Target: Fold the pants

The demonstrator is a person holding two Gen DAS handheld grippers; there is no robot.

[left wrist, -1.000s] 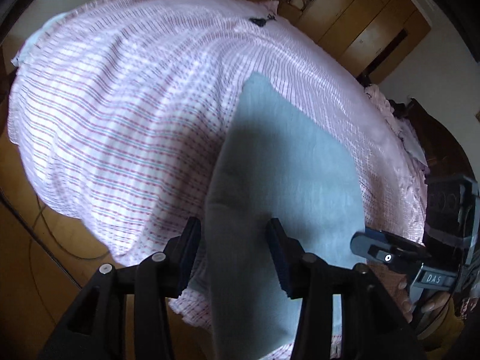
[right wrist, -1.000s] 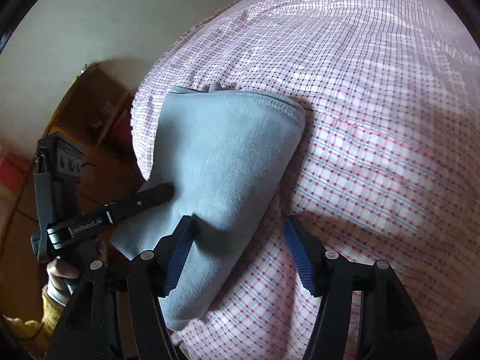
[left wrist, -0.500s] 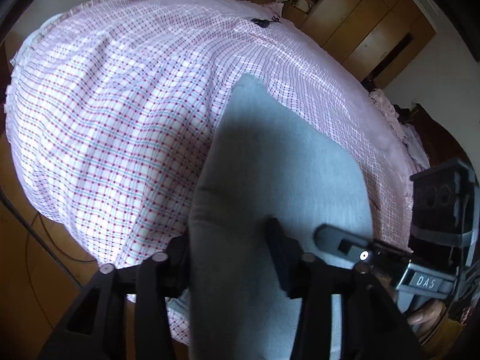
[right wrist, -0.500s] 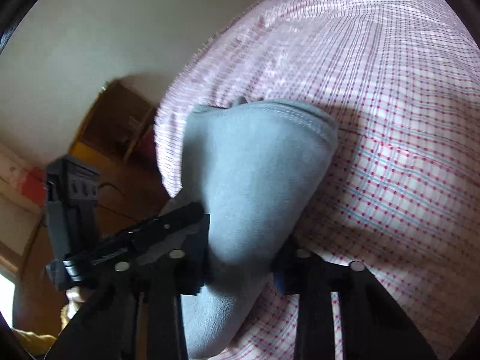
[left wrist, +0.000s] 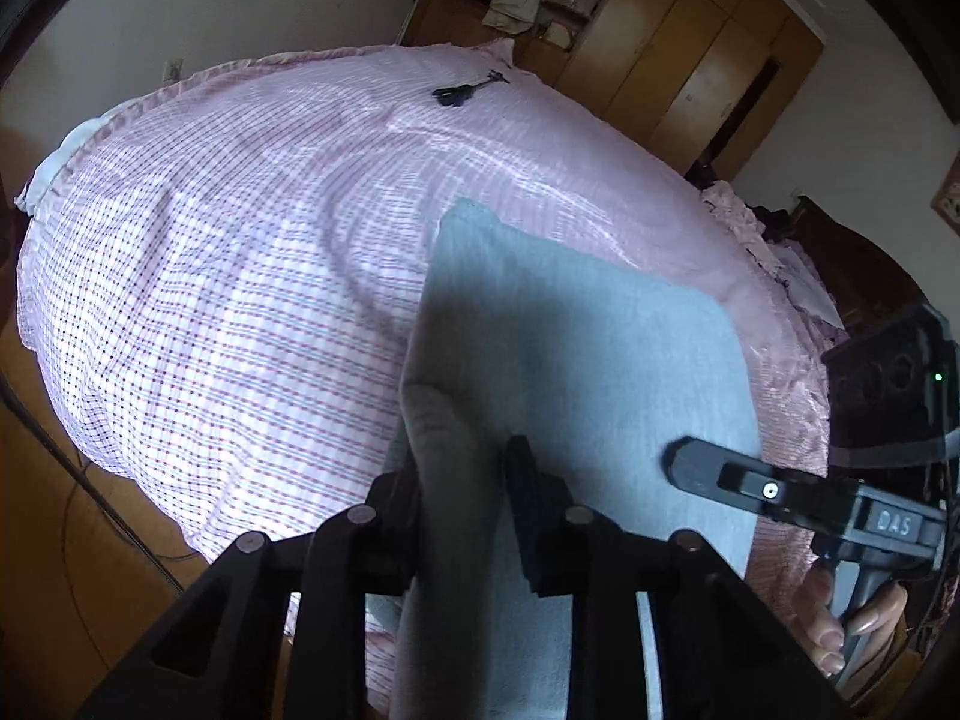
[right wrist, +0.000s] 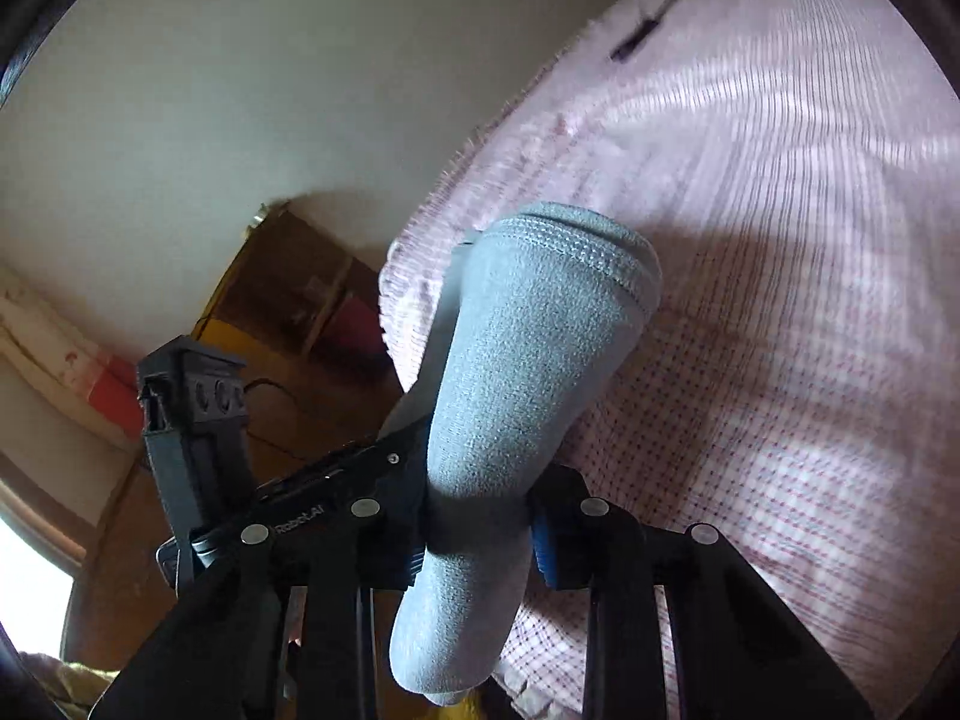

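At the near edge of the bed (left wrist: 240,300), gripping the grey pants (left wrist: 576,360) with both tongs, one beside the other. Left gripper (left wrist: 465,498): jaws just closed further, now clamped on a thick ridge of the grey cloth, so holding and not empty. Right gripper (right wrist: 480,516): jaws also just closed, pressing a rolled bundle of the same cloth between the blue pads (right wrist: 543,546). Rest of the pants stretched from the bed's edge toward the bed's middle, with the stitched hem (right wrist: 576,240) at the end farthest from the tongs. Raised a little off the checked sheet near the tongs, judging by the shadow under the cloth; impossible to tell whether the far end rests on the bed. Probably held at two points of one end to keep that end level and straight while bringing it over toward the hem, for a fold in half. Gripped in bunches and not flat, so perhaps giving wrinkles in the fold; better to pull the two tongs slightly apart before laying down. Near the bed's far side, a small dark object (left wrist: 462,93), well apart from the pants and no obstacle. Beyond the bed, only wooden cupboards (left wrist: 690,60).
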